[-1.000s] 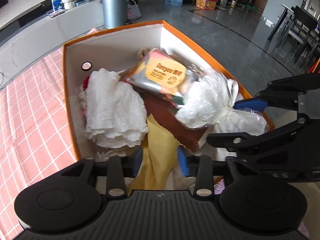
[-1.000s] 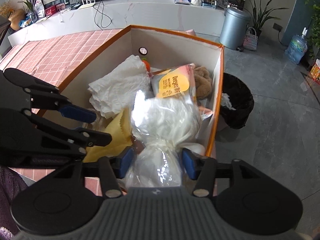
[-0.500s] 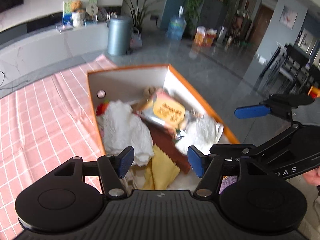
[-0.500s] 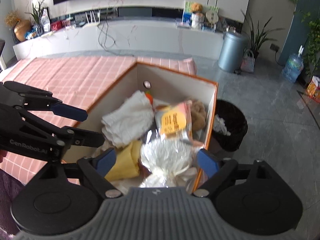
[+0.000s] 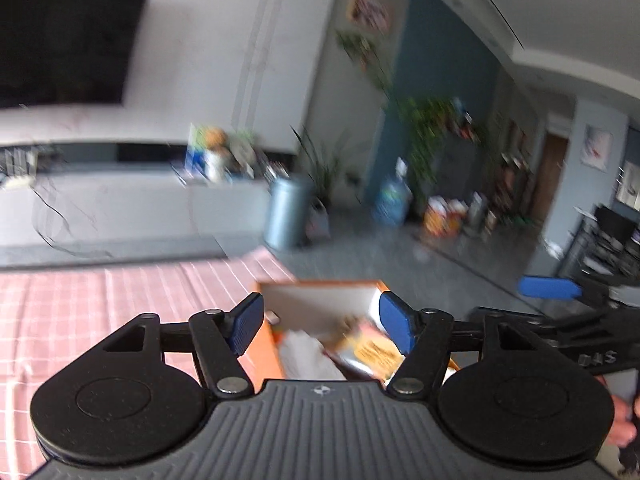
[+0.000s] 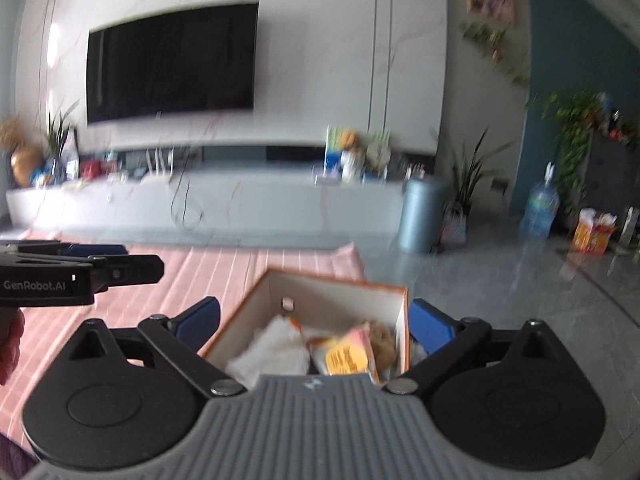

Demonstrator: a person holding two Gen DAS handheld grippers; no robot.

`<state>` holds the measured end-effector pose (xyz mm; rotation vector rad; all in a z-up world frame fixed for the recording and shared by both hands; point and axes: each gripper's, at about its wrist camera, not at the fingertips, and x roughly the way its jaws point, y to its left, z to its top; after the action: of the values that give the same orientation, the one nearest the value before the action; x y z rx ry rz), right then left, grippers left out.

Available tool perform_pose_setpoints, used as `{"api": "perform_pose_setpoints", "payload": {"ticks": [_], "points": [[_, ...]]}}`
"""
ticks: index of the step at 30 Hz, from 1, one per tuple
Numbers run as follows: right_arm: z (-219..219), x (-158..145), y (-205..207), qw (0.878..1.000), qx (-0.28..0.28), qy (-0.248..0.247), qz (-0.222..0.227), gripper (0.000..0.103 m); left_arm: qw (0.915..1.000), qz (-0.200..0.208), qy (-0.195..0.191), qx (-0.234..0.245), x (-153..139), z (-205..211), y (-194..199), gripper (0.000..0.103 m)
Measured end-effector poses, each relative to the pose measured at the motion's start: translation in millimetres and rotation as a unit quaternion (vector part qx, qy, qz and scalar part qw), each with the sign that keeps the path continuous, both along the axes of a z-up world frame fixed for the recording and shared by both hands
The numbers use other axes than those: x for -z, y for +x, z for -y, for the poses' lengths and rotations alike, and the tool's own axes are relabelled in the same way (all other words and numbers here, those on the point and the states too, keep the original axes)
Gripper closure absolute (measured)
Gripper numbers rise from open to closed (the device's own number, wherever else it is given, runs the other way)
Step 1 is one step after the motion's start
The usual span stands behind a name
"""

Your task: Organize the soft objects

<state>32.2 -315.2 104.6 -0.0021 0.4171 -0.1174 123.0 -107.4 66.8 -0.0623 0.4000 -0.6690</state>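
An orange box with white inner walls (image 6: 340,292) stands on the pink checked cloth and holds soft things: a white crumpled cloth (image 6: 276,350), an orange-labelled packet (image 6: 348,356) and a brown plush toy (image 6: 380,338). The box also shows in the left wrist view (image 5: 320,296), with the white cloth (image 5: 308,356) and packet (image 5: 372,350). My left gripper (image 5: 322,328) is open and empty, raised well above the box. My right gripper (image 6: 314,322) is open and empty, also raised above it. Both views are blurred.
The pink checked cloth (image 5: 100,312) covers the table to the left. A grey bin (image 6: 420,216), a water bottle (image 6: 540,212) and a long white TV bench (image 6: 200,204) stand beyond on the grey floor. The other gripper shows at the left of the right wrist view (image 6: 80,276).
Both grippers have let go of the yellow cloth and the white bag, opened wide, and pulled up and back from the box. The views now tilt up toward the room.
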Motion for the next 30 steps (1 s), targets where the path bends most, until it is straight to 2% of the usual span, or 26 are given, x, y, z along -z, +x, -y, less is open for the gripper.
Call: {"api": "perform_pose_setpoints", "payload": {"ticks": [4, 9, 15, 18, 23, 30], "points": [[-16.4, 1.4, -13.4, 0.999, 0.019, -0.005, 0.045, 0.003, 0.9976, 0.050, -0.005, -0.046, -2.8, -8.1, -15.6, 0.020], [-38.3, 15.2, -25.7, 0.995, 0.055, -0.020, 0.086, 0.003, 0.9953, 0.062, -0.008, -0.075, -0.6, -13.9, -25.6, 0.015], [-53.6, 37.5, -39.5, 0.993, 0.067, -0.026, 0.099, 0.003, 0.9914, 0.091, 0.014, -0.093, 17.9, -16.6, -42.1, 0.009], [-56.2, 52.3, -42.7, 0.992, 0.078, -0.024, 0.097, 0.003, 0.9877, 0.093, 0.036, -0.120, 31.2, -19.8, -54.3, 0.005], [-57.9, 74.8, -43.7, 0.996, 0.069, 0.021, 0.060, 0.002, 0.9813, 0.091, 0.072, -0.154, 49.6, -19.3, -69.7, 0.000], [-63.2, 99.8, -40.3, 0.996, 0.072, 0.030, 0.037, 0.002, 0.9813, 0.046, 0.066, -0.175, 69.0, -34.1, -63.7, 0.000]]}}
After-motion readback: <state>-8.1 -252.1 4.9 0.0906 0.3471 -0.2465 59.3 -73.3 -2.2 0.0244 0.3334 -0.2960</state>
